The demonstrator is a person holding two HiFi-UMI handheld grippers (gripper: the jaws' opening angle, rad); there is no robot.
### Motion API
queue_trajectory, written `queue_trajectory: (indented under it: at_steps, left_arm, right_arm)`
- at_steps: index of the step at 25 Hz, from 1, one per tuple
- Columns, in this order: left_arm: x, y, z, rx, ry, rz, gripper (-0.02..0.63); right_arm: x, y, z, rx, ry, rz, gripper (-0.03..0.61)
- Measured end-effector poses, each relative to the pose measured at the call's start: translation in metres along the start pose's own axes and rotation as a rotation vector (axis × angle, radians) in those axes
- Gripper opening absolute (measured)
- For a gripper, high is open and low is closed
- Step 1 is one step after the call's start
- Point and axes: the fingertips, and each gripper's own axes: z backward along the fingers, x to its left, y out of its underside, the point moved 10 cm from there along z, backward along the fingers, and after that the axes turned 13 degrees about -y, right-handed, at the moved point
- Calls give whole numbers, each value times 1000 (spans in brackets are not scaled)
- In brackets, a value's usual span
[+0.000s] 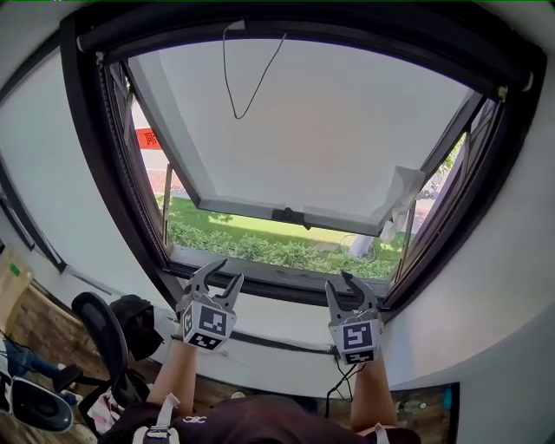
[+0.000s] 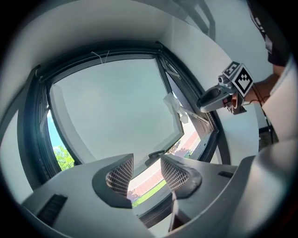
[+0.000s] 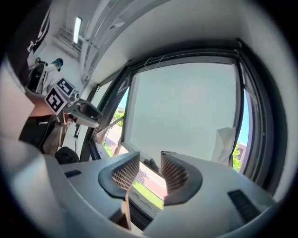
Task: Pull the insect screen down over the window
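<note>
The dark window frame (image 1: 95,173) fills the head view. Its sash (image 1: 303,130), with a pale pane, swings outward and leaves a gap at the bottom. A thin cord loop (image 1: 247,87) hangs from the dark housing (image 1: 286,22) along the top; no screen mesh shows below it. My left gripper (image 1: 227,270) (image 2: 146,174) stands open just under the sill (image 1: 260,305), nothing between its pads. My right gripper (image 1: 340,280) (image 3: 150,173) is open too, empty, further right along the sill. Each gripper view shows the other gripper off to the side (image 2: 214,97) (image 3: 86,110).
A black handle (image 1: 290,215) sits on the sash's bottom rail. A crumpled white sheet (image 1: 399,195) hangs at the sash's right corner. Hedge and grass (image 1: 260,247) lie outside. An office chair (image 1: 100,334), a black bag (image 1: 139,316) and a cable (image 1: 342,381) are below the sill.
</note>
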Motion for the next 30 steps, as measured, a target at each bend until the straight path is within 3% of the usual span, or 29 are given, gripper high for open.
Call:
queue_trajectory:
  at_steps: [3,8,11,14,19,24,30]
  left_arm:
    - [8,-5,-4,5,37,-133,204]
    - [26,-20,-12,23,94,-424,210]
    - [41,-32,-16,48,103,-587,210]
    - [56,-51,-20,60,109,-698,215]
    - [88,-90,-13,77,90,-829,215]
    - [125,-124,1,102,105,-888,192]
    - [178,-169,15,97,5,-954,192]
  right_arm:
    - [-5,-10,5,121,-18,143,149]
    - [-17,-25,18,266,26,403,132]
    - [-26,-32,25,352,10,479,133]
    - [-38,-45,32,407,7,525,133]
    - [-58,-78,44,441,35,610,135]
    - [-73,-122,55,395,78,657,107]
    - [-77,-173,61,362,77,745,127]
